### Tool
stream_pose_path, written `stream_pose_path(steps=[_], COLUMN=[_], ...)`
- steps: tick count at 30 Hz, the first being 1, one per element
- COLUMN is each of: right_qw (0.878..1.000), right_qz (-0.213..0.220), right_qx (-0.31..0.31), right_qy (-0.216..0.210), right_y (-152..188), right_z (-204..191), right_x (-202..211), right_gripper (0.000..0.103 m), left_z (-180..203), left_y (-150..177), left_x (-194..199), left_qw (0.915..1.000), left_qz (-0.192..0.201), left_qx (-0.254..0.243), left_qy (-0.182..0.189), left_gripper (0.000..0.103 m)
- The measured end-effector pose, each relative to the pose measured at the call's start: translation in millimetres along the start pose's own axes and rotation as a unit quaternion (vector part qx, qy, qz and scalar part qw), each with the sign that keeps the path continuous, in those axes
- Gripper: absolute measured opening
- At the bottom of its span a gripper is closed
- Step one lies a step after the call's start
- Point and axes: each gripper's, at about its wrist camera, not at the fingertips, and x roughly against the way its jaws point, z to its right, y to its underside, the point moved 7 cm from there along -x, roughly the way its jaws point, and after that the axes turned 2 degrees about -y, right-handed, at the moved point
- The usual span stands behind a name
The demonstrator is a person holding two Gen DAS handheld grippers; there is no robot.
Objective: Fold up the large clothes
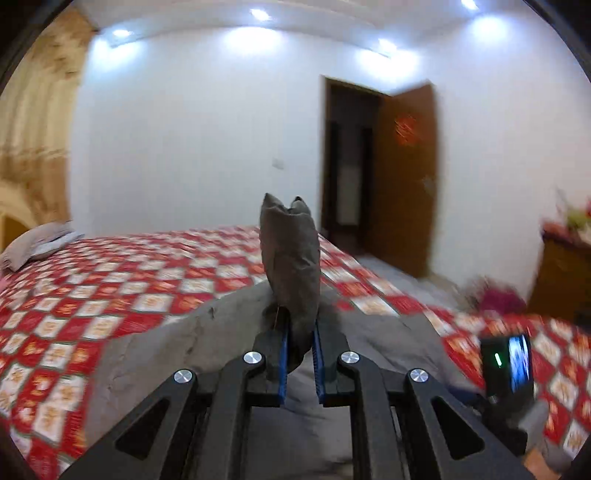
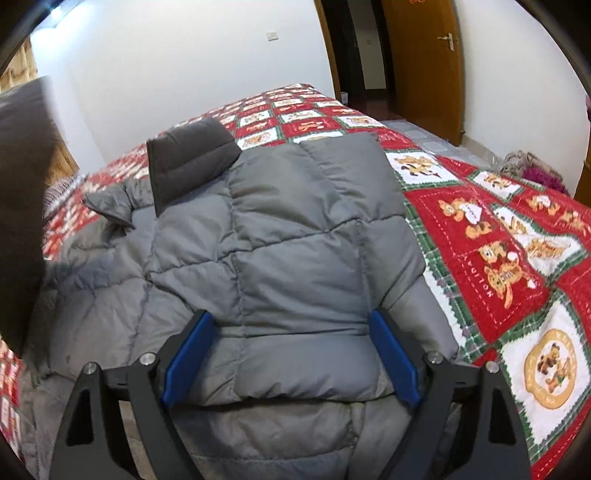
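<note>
Your left gripper (image 1: 300, 325) pinches a fold of the grey padded jacket (image 2: 280, 236) between its fingers — lifted off the bed (image 2: 491, 236). Your right gripper (image 2: 291, 354) hangs over the jacket's folded body, fingers spread wide, gripping nothing.

White plaster walls (image 1: 192, 140), recessed ceiling lights (image 1: 258, 14) glowing along the top of the frame, open brown wooden door (image 2: 424, 66) at upper right, bed under a red patchwork quilt (image 2: 491, 258), patterned beige curtain (image 1: 33, 129) at far left
</note>
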Motion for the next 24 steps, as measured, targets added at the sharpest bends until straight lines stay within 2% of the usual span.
stream_pose_path(steps=[3, 5, 8, 11, 13, 15, 18, 21, 22, 24], right_qw=[1.000, 1.000, 1.000, 1.000, 1.000, 1.000, 0.999, 0.995, 0.993, 0.991], right_qz=[0.001, 0.001, 0.000, 0.000, 0.000, 0.007, 0.024, 0.043, 0.073, 0.104], right_qx=[-0.004, -0.004, -0.004, -0.003, -0.004, -0.011, -0.044, -0.070, -0.077, -0.083], right_qy=[-0.003, -0.003, -0.003, -0.002, -0.003, -0.005, -0.003, 0.048, 0.047, 0.008], right_y=[-1, -1, -1, -1, -1, -1, -4, -6, -9, -15], right_z=[0, 0, 0, 0, -1, 1, 13, 30, 32, 24], right_x=[0, -1, -1, -2, -2, 1, 15, 51, 72, 94], right_gripper=[0.089, 0.089, 0.089, 0.089, 0.089, 0.089, 0.088, 0.087, 0.088, 0.089], left_z=[25, 31, 36, 40, 43, 41, 27, -8, -20, -46], left_y=[31, 51, 81, 96, 97, 95, 99, 113, 119, 128], left_x=[-25, -37, -51, -48, -31, -9, 19, 44, 49, 54], left_qw=[0.9981, 0.9955, 0.9869, 0.9772, 0.9751, 0.9779, 0.9816, 0.9824, 0.9819, 0.9778], left_qz=[-0.057, -0.092, -0.160, -0.206, -0.211, -0.200, -0.186, -0.182, -0.181, -0.184], left_qx=[0.001, 0.002, -0.004, 0.019, 0.024, 0.020, 0.015, 0.040, 0.057, 0.096], left_qy=[0.022, 0.023, 0.022, 0.048, 0.065, 0.057, 0.037, 0.005, -0.006, -0.032], left_gripper=[0.011, 0.011, 0.012, 0.030, 0.066, 0.084, 0.085, 0.085, 0.085, 0.085])
